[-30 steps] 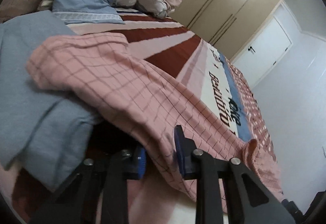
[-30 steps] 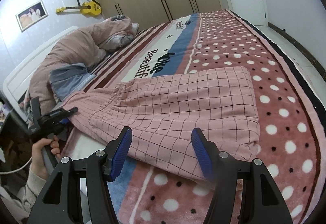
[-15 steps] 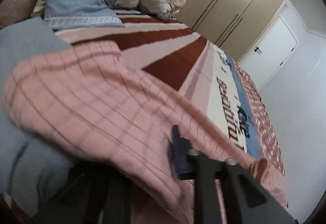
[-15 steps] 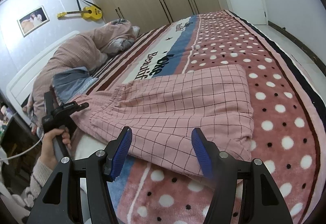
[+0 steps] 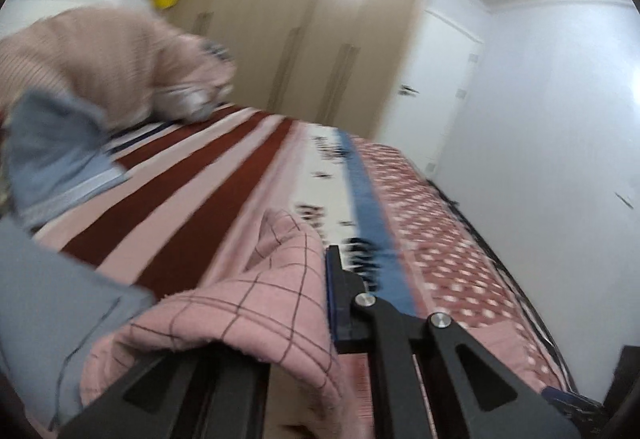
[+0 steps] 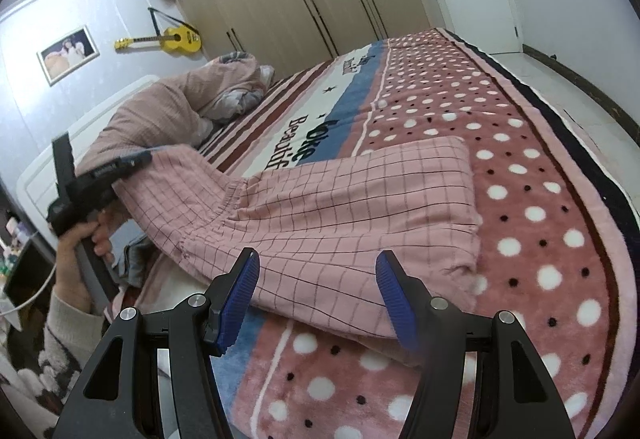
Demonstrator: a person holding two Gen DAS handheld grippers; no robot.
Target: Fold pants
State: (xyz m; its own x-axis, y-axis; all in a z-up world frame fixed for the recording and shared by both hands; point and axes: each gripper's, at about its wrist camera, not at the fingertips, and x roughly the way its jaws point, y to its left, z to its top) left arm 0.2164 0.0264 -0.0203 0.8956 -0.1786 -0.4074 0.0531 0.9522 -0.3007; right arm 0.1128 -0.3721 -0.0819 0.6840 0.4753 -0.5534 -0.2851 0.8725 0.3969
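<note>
Your left gripper fingers clamp the pink checked pants waistband, lifted for folding; right gripper fingers apart, empty.

Pink checked pants hide the left gripper's left finger.

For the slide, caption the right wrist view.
Left gripper lifts pink checked pants by the waistband; right gripper open.
</note>
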